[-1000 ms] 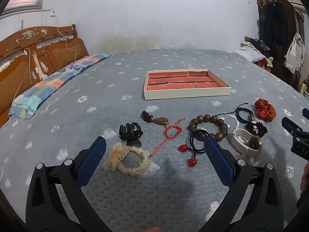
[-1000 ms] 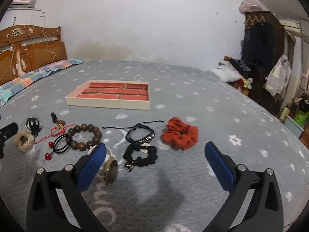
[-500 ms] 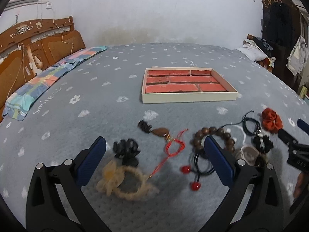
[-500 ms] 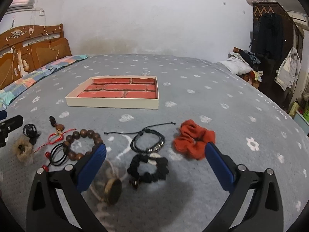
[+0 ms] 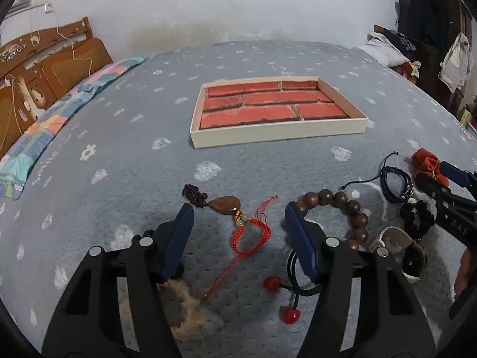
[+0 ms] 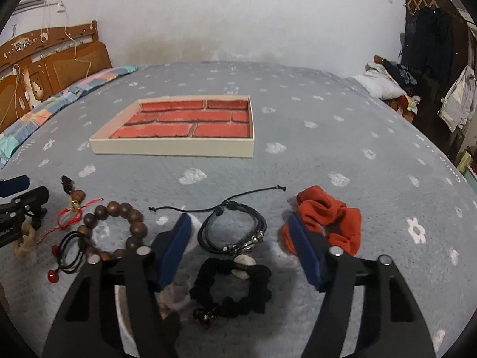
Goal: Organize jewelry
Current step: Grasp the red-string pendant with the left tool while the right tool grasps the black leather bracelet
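Bedspread [image 6: 342, 125] first, grey with white flowers, filling both views and soft enough to give under anything I press into it. On it, further off, sits the shallow tray [image 6: 176, 150] with the brick-pattern floor, nothing in it yet, so by my reckoning the sorting hasn't started.

Nearer me, the jewelry lies in a loose row, well short of the tray. My right gripper [image 6: 238, 226] has just been narrowing and stands half open, jaws straddling the black cord bracelet [image 6: 235, 232] without pressing on it; the black scrunchie [image 6: 232, 289] lies just below, and the orange scrunchie [image 6: 331, 223] is right against the outer jaw. Risk here: close now and I could snag orange fabric or the black scrunchie along with the cord.

My left gripper [image 5: 238, 220] has also just been closing, now half open and empty, with the red string bracelet [image 5: 253, 232] and its brown teardrop pendant [image 5: 225, 204] between the jaws. The wooden bead bracelet [image 5: 342, 208] crowds the right jaw, and the black hair tie with red beads [image 5: 286, 286] sits under it. That thin red thread could slip the pads, or the trailing tail could drag its neighbours along when lifted.
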Tool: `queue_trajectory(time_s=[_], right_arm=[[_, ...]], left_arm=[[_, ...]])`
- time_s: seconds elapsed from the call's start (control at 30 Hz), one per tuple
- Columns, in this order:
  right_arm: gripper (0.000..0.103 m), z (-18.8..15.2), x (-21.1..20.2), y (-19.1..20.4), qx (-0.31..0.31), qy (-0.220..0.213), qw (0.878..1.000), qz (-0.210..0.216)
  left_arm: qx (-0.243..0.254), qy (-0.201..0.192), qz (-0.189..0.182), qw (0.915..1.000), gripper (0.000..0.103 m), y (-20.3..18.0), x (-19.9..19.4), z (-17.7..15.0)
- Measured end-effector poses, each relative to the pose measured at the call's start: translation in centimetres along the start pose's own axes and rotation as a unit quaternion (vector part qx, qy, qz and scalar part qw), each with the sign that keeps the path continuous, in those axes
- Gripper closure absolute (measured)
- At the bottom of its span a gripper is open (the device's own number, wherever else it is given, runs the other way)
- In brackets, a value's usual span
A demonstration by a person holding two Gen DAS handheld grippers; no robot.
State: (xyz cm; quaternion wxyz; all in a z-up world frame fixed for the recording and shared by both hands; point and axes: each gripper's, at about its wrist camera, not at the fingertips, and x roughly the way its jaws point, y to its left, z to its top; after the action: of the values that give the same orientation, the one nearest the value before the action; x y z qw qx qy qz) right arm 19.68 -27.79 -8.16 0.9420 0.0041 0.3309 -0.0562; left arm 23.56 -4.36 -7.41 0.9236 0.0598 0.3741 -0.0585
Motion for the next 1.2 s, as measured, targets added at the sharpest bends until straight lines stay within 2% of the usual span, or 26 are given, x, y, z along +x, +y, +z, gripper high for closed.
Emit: queue_trajectory(time_s=[0.07, 0.2, 0.3, 0.5, 0.67, 0.93, 1.0, 1.07, 1.2], right_arm=[[0.044, 0.0, 0.9, -0.2, 0.001, 0.013, 1.0, -0.002], [0.047, -0.2, 2.2, -0.3, -0.001, 0.028, 0.999, -0.016], [0.048, -0.4, 3.0, -0.4, -0.001, 0.039, 0.999, -0.021], [0.05, -0.8, 4.2, -0.8, 0.013, 0.06, 0.998, -0.013], [0.051, -0.8, 4.7, -1.0, 0.019, 0.064, 0.998, -0.013], [0.064, -1.1, 6.0, -1.1, 0.024, 0.086, 0.996, -0.01], [0.069, -1.1, 6.1, -0.8, 0.018, 0.088, 0.996, -0.008], [0.071, -1.1, 6.3, -0.7, 0.016, 0.089, 0.996, -0.007], [0.075, -1.0, 6.5, -0.7, 0.02, 0.092, 0.996, -0.001]], left_arm=[[-0.004, 0.009, 0.002, 0.9999, 0.043, 0.4, 0.7, -0.2], [-0.015, 0.036, 0.003, 0.9992, 0.055, 1.4, 2.4, -0.9], [-0.019, 0.05, -0.004, 0.9986, 0.059, 1.6, 3.5, -1.3], [0.0, 0.058, -0.012, 0.9982, 0.06, 0.7, 4.5, -1.5], [-0.008, 0.078, -0.017, 0.9968, 0.071, 1.1, 5.6, -2.0], [-0.013, 0.087, -0.039, 0.9954, 0.08, 1.5, 6.5, -2.3], [-0.011, 0.086, -0.043, 0.9953, 0.093, 1.3, 6.5, -2.2], [-0.003, 0.083, -0.036, 0.9959, 0.1, 1.1, 6.6, -2.1], [-0.011, 0.082, -0.049, 0.9954, 0.101, 1.3, 6.8, -1.9]])
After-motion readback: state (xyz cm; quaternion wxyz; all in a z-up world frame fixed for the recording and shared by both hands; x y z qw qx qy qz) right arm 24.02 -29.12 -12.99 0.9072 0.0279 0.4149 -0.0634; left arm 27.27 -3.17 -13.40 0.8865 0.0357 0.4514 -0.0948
